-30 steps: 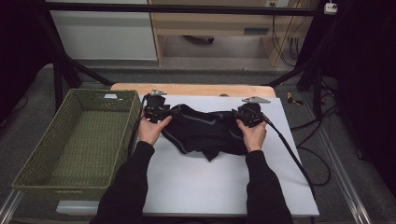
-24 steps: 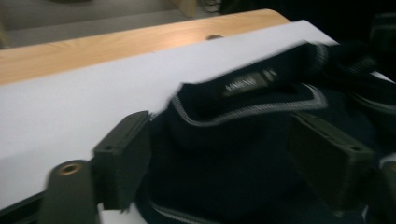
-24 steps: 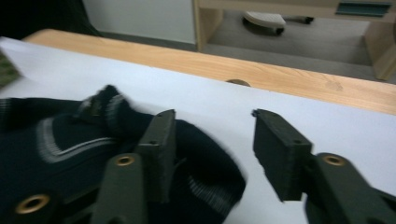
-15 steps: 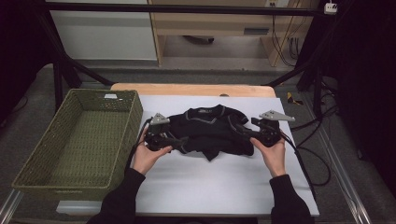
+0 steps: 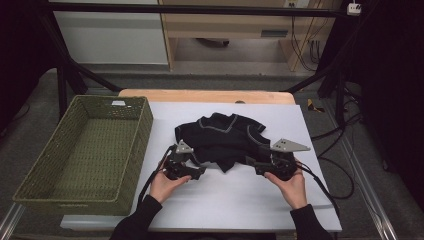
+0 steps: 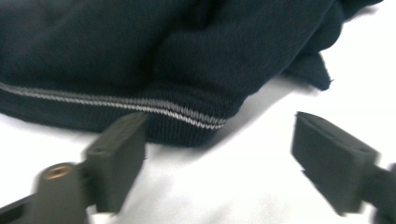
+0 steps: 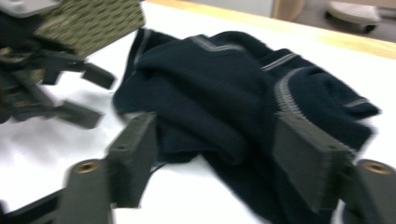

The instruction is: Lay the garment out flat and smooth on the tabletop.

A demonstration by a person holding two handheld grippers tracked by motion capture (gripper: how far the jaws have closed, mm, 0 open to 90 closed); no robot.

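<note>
Two grippers at the dark sweater's (image 5: pixel 222 140) near edge.
Your left gripper (image 5: pixel 197 172) and right gripper (image 5: pixel 251 166) have been closing their jaws, now apart, gripping nothing.

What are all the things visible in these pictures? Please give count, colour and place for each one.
garment: one, dark navy with grey stripes, crumpled at the table's middle
basket: one, olive green woven, at the table's left
table: one, white top with a wooden far edge
cables: several, dark, on the floor at the far right
left hand-held gripper: one, black, jaws open at the garment's left hem, having just been closing
right hand-held gripper: one, black, jaws open at the garment's right side, having just been closing
</note>
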